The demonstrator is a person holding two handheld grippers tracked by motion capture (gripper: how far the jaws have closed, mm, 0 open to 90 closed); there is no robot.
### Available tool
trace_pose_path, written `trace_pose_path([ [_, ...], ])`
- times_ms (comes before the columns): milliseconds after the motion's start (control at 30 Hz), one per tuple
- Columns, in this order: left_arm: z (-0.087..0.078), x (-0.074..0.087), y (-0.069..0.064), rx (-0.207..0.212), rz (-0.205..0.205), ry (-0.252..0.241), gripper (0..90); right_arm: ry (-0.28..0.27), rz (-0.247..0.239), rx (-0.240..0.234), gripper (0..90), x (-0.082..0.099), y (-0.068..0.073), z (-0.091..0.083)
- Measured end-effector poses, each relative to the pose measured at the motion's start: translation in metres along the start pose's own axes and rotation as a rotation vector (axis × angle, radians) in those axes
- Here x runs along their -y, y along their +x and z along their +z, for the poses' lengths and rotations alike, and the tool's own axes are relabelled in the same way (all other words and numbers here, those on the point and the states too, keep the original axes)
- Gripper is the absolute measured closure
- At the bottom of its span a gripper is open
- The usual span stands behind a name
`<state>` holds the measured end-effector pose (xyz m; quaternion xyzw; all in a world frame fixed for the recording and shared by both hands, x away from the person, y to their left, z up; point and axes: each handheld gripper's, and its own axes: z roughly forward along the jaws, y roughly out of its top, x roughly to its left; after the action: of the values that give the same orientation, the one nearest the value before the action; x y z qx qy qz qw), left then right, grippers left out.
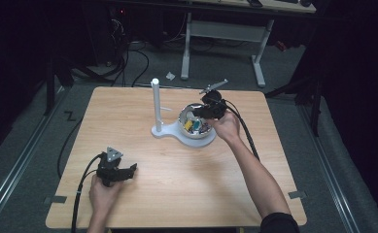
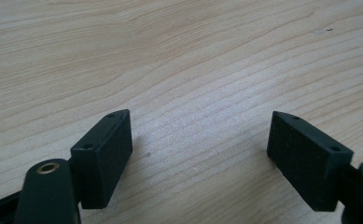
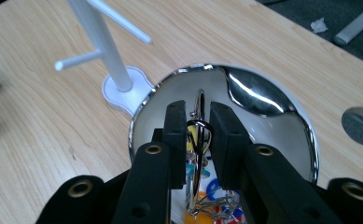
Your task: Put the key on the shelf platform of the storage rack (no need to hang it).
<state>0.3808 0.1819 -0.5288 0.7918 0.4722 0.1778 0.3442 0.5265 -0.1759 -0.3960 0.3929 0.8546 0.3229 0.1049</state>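
Right gripper (image 3: 198, 135) sits over the shiny round metal bowl (image 3: 263, 93) at centre frame in its own view, black jaws drawn together and clamped on a thin silver metal ring (image 3: 199, 105) that stands upright between the pads, above small yellow, blue and orange pieces in the bowl. High view places that bowl (image 1: 184, 116) right of centre on the light wooden table (image 1: 177, 170), beside the white post stand with side pegs (image 1: 156, 104). Left gripper (image 1: 130, 170) rests at lower left of the table, its jaws spread well apart over bare wood, holding nothing
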Motion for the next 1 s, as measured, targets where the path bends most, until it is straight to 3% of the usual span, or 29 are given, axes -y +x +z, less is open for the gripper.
trace_pose_path([
  [200, 0.0, 0.0, 0.0, 0.001, -0.001, 0.0, 22.6, 0.014, 0.017, 0.017, 75.9, 0.008, -0.006, 0.003],
  [467, 0.0, 0.0, 0.0, 0.001, -0.001, 0.0, 22.7, 0.026, 0.045, 0.048, 63.2, 0.013, -0.012, -0.001],
  [667, 0.0, 0.0, 0.0, 0.001, -0.001, 0.0, 22.6, -0.014, 0.067, 0.068, 58.8, 0.02, -0.017, -0.008],
  [1000, 0.0, 0.0, 0.0, 0.0, -0.001, -0.001, 22.6, -0.098, 0.072, 0.089, 56.6, 0.034, -0.018, -0.038],
])
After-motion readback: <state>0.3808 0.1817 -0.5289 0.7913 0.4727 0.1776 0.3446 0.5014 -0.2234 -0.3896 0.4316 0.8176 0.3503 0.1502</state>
